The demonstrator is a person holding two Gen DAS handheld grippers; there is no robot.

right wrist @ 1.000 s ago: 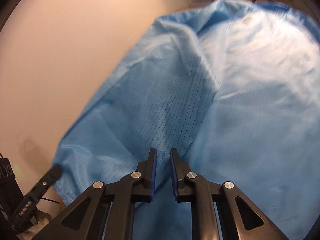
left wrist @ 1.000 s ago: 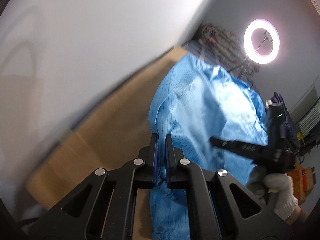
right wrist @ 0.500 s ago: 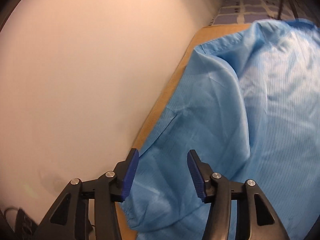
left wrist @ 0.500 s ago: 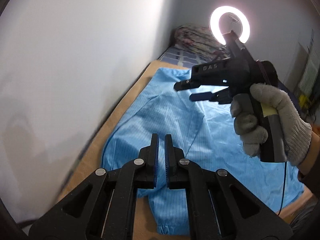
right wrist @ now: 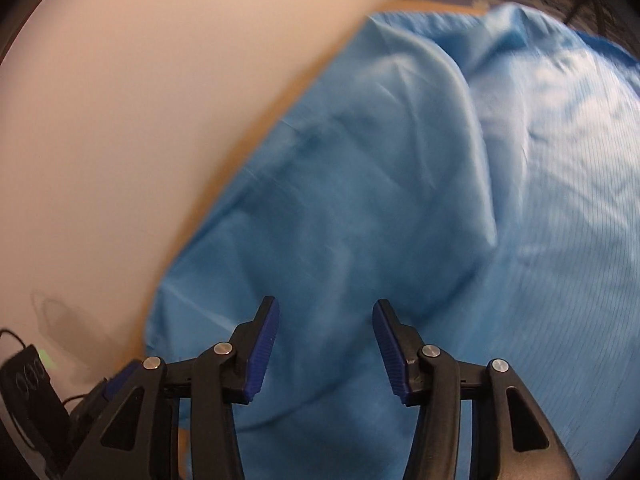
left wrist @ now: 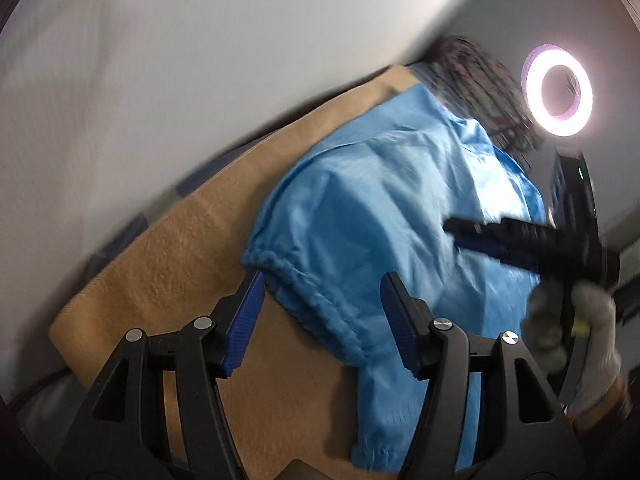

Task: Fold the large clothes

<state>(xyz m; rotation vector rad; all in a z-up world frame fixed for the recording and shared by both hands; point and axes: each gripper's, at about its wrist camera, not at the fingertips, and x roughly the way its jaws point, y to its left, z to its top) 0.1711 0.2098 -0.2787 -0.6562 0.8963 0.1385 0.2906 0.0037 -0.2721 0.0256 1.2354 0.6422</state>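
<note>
While the blue garment (left wrist: 384, 216) lies spread on the tan blanket (left wrist: 168, 264) beside the wall (left wrist: 160, 60), I see my left gripper (left wrist: 320, 320) gaping wide over its gathered cuff (left wrist: 304, 284), holding nothing. My right gripper (right wrist: 325, 344) hangs wide open over the cloth, empty too.

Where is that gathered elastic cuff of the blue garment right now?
In the left wrist view the cuff lies low and centre on the tan blanket, just ahead of the open left gripper and between its jaws.
</note>
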